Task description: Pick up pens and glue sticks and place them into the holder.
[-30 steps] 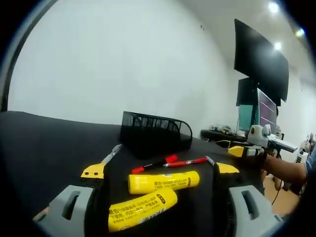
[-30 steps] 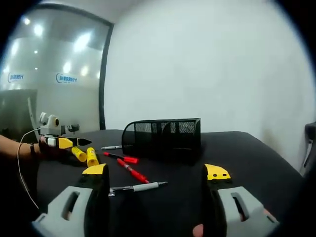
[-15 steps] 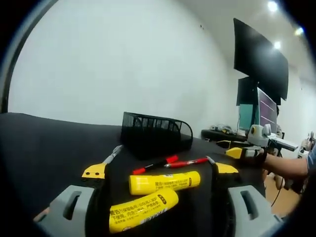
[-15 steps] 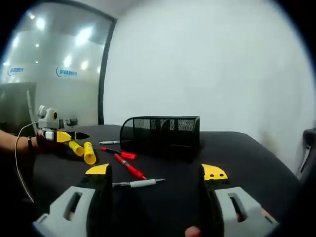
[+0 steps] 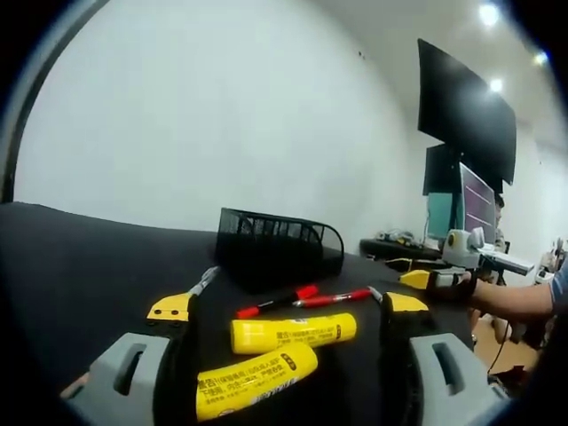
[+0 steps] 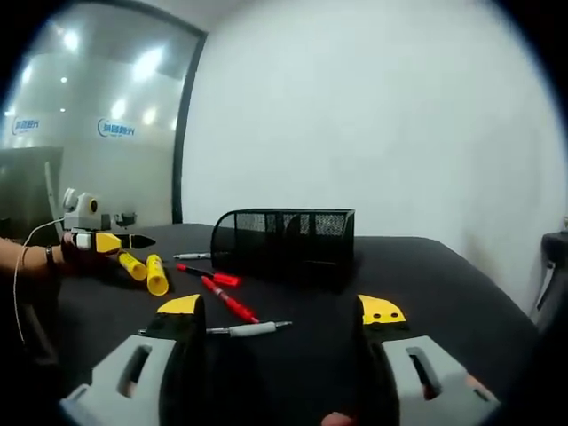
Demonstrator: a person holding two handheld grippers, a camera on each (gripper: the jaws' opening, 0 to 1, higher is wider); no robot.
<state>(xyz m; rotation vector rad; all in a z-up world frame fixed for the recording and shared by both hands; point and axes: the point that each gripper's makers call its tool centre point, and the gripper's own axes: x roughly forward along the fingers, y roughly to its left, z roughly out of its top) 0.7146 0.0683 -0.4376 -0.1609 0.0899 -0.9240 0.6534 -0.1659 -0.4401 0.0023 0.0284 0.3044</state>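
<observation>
You are at the approach, nothing picked yet: your left gripper (image 5: 286,306) stands wide and empty around two glue sticks (image 5: 293,332) on the table (image 5: 80,266), your right gripper (image 6: 281,311) wide around a silver pen (image 6: 248,329), so close on one and carry it to the holder (image 6: 286,244) behind.

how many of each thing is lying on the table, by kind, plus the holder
Yellow glue sticks: 2
Red pens: 2
Silver pens: 2
Black mesh holder: 1
Total: 7
</observation>
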